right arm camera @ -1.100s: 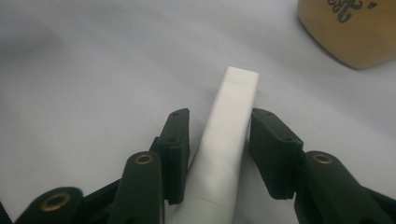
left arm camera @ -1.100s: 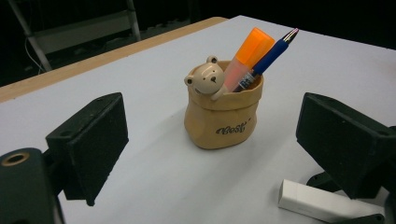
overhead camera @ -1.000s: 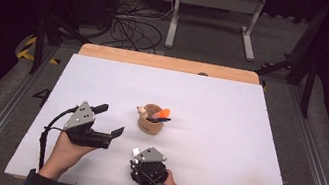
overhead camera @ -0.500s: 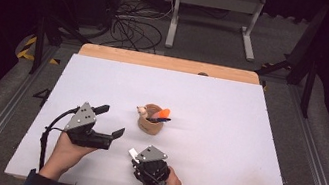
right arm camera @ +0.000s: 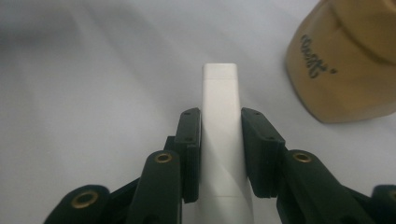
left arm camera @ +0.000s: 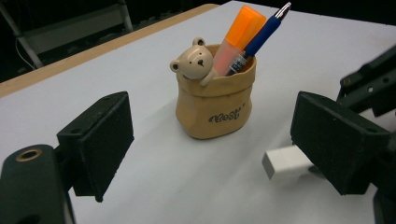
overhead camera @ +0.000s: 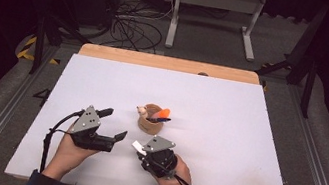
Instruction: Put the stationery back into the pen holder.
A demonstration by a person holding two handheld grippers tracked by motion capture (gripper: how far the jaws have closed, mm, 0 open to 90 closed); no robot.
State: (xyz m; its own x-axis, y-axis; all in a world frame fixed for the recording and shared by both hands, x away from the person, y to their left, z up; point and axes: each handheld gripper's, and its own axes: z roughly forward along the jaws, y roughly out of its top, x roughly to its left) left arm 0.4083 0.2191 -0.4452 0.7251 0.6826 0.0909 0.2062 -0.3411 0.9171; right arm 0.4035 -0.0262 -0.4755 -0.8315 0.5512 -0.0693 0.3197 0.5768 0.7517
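Note:
A tan sack-shaped pen holder (overhead camera: 150, 121) (left arm camera: 215, 105) with a small bear figure on its rim stands near the middle of the white table (overhead camera: 227, 128). An orange highlighter (left arm camera: 238, 37) and a blue pen (left arm camera: 261, 35) stick out of it. My right gripper (overhead camera: 141, 149) (right arm camera: 219, 121) is shut on a white eraser block (right arm camera: 219, 140) (left arm camera: 286, 161), just in front of the holder (right arm camera: 348, 60) and close to the tabletop. To the left, my left gripper (overhead camera: 112, 124) (left arm camera: 210, 140) is open and faces the holder with nothing between its jaws.
A wooden strip (overhead camera: 170, 63) runs along the table's far edge. Beyond it lie floor cables (overhead camera: 132, 29) and a metal stand (overhead camera: 214, 9). Metal rails (overhead camera: 1, 116) flank the table.
The right gripper has moved up and slightly forward with the white eraser, closer to the holder. The left gripper has held nearly still.

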